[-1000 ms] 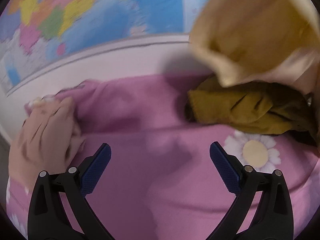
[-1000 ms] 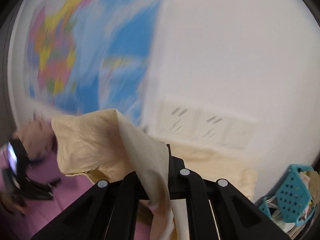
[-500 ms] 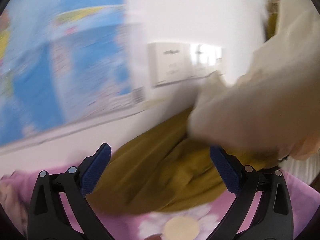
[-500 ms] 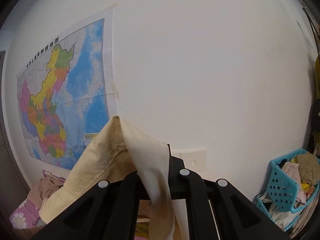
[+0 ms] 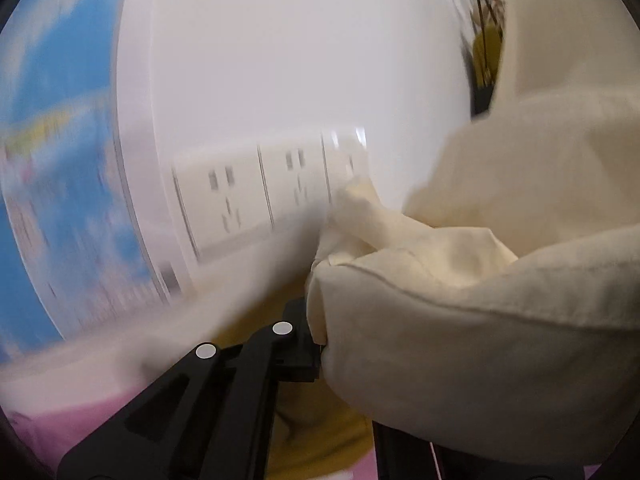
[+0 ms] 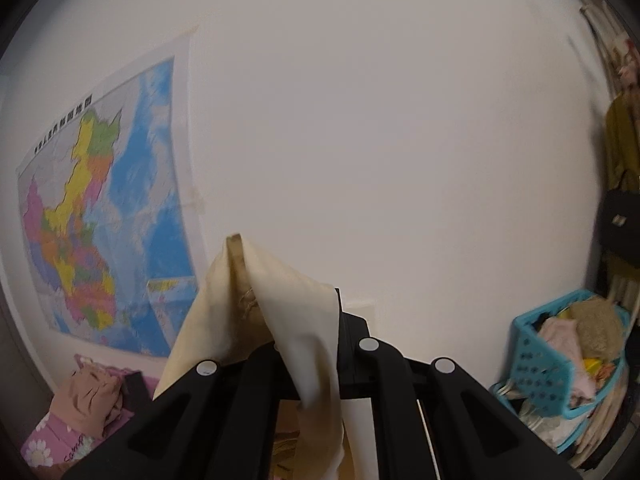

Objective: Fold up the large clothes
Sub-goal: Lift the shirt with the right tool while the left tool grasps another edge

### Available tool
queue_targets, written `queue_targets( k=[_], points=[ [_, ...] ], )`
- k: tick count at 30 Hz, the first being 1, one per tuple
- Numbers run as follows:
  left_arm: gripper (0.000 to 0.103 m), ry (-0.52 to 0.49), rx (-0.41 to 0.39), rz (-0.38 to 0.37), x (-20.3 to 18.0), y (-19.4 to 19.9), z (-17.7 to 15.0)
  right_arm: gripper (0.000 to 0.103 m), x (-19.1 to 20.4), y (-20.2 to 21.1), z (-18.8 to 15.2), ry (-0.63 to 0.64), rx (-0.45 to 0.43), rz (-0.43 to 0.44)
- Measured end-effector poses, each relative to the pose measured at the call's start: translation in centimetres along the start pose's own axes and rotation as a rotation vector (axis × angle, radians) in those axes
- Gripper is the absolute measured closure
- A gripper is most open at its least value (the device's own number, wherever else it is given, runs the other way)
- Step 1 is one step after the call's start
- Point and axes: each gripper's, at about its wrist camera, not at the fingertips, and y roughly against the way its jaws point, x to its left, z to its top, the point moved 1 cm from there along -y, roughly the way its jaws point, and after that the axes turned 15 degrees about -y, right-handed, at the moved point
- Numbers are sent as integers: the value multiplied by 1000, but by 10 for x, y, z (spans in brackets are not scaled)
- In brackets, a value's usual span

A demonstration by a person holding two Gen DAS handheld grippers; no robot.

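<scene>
While both wrist views face a white wall, we go left to right in each. Left wrist view, heavily motion-blurred: wall map (image 5: 52,160) at the far left, mostly blue, then a white outlet strip (image 5: 256,196) on the wall with three socket plates. Bottom left shows pink bedding (image 5: 80,424). Below centre a mustard-yellow garment (image 5: 316,436) lies under the tool. Our left gripper (image 5: 320,344) has its jaws drawn together on the cream garment (image 5: 480,340); only the left finger (image 5: 276,352) shows, the other is buried under cloth. That cream fabric bunches up from the pinch and fills the whole right side of the view, with a stitched hem edge running across it. Dark hangers and something yellow sit at the upper right, too blurred to name.

Right wrist view: wall map (image 6: 100,220) at left with coloured regions and blue sea. Under it a tan folded garment (image 6: 90,396) rests on pink floral bedding (image 6: 44,444). Centre, our right gripper (image 6: 308,340) is clamped tight on the cream garment (image 6: 260,312), which stands up in a peak above the jaws and drapes down both sides. At right, a teal plastic basket (image 6: 540,372) stuffed with clothes, and a black bag (image 6: 620,224) hanging beside olive clothing at the far edge.
</scene>
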Motion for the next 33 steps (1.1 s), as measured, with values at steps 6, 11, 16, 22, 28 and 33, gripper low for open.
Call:
queue_targets(
  k=[6, 11, 16, 22, 28, 33],
  points=[
    [100, 28, -139, 52, 14, 53, 89, 99, 26, 90, 57, 43, -175, 0],
    [100, 59, -271, 119, 22, 137, 140, 99, 64, 180, 93, 99, -300, 26],
    [100, 58, -367, 235, 28, 249, 172, 100, 88, 250, 98, 131, -376, 102],
    [99, 26, -337, 412, 27, 382, 153, 99, 86, 284, 72, 89, -296, 261],
    [99, -8, -231, 544, -2, 479, 84, 99, 93, 266, 6, 84, -96, 444],
    [99, 57, -93, 553, -14, 531, 25, 99, 107, 247, -48, 103, 44, 565]
  ],
)
